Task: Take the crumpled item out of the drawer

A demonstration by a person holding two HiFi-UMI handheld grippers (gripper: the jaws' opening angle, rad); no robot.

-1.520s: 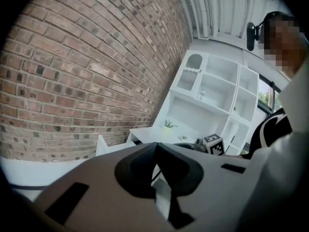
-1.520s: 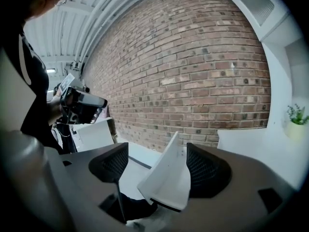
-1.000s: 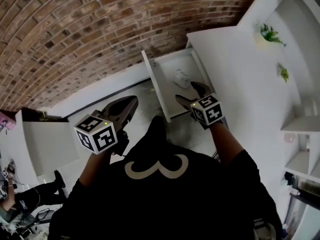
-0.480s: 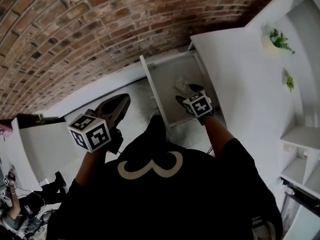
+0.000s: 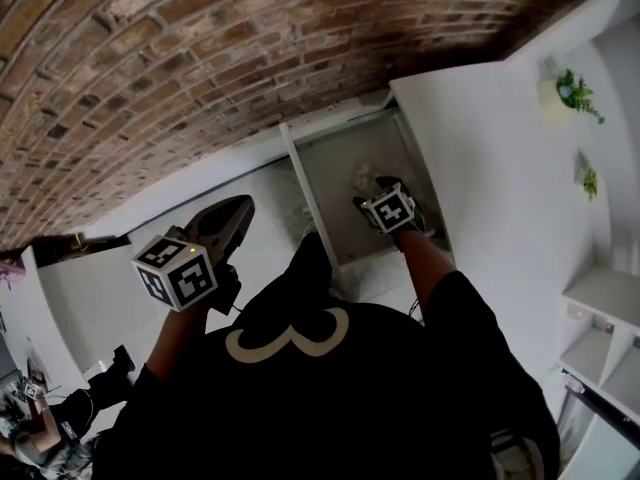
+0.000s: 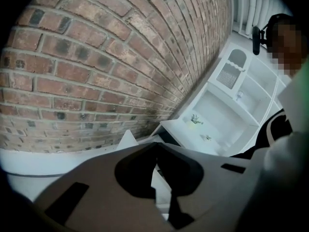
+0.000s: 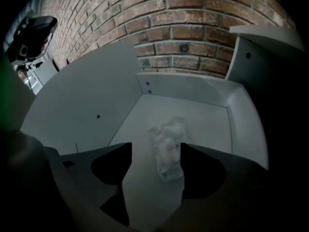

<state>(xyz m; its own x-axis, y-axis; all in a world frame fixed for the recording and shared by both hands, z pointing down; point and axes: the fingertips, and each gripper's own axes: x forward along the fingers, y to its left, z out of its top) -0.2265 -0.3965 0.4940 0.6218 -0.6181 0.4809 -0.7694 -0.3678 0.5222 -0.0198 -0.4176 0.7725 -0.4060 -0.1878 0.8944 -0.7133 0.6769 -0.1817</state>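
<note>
a home-like room; brick wall (image 5: 150,58); white shelving (image 6: 231,98) (small potted plants (image 5: 578,95))

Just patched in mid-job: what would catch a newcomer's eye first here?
The open white drawer by the brick wall, with a crumpled item lying on its floor. The right gripper reaches down into it, fingers apart though just closing a little, the crumpled item in the gap between them, not gripped. The left gripper hangs shut and empty at the left.

Drawer (image 7: 183,93): open at the top, free entry from above.
Floor: bare along every wall.
Obstacle: crumpled item (image 7: 168,144), mid-floor, clear of all walls.
Limits: tall panel (image 7: 82,95) on the left, low walls on the brick side and the right, cabinet top (image 7: 270,35) above the far right corner.
</note>
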